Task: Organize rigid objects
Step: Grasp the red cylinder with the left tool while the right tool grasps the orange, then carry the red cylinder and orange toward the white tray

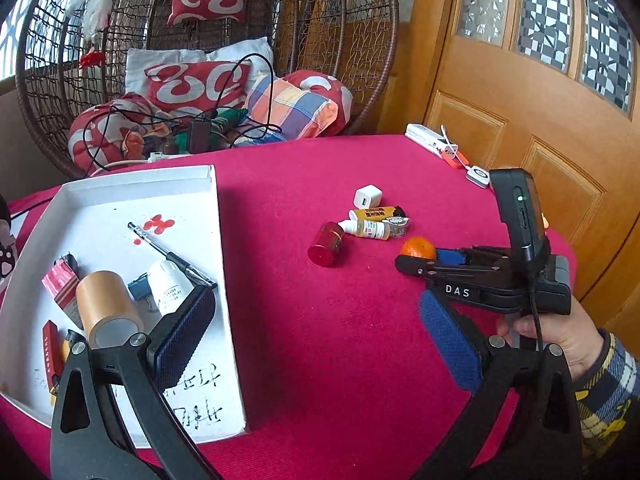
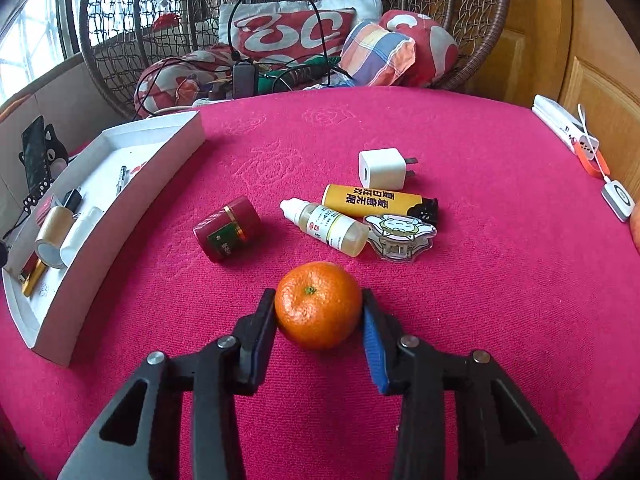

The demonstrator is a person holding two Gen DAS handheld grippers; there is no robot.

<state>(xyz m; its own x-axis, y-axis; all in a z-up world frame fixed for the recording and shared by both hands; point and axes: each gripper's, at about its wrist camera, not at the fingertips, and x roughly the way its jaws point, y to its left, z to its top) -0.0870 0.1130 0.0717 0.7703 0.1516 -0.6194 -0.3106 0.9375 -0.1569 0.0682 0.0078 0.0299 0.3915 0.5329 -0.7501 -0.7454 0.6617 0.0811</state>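
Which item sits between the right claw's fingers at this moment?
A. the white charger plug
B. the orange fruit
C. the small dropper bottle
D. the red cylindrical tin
B. In the right wrist view the right claw has a pad against each side of the orange fruit, while the tin, charger plug and dropper bottle lie untouched on the red cloth beyond it.

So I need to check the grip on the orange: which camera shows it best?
The right wrist view. The orange sits large and central there, a pad touching each side, stem end facing the camera. In the left wrist view the orange is small and partly hidden behind the right gripper.
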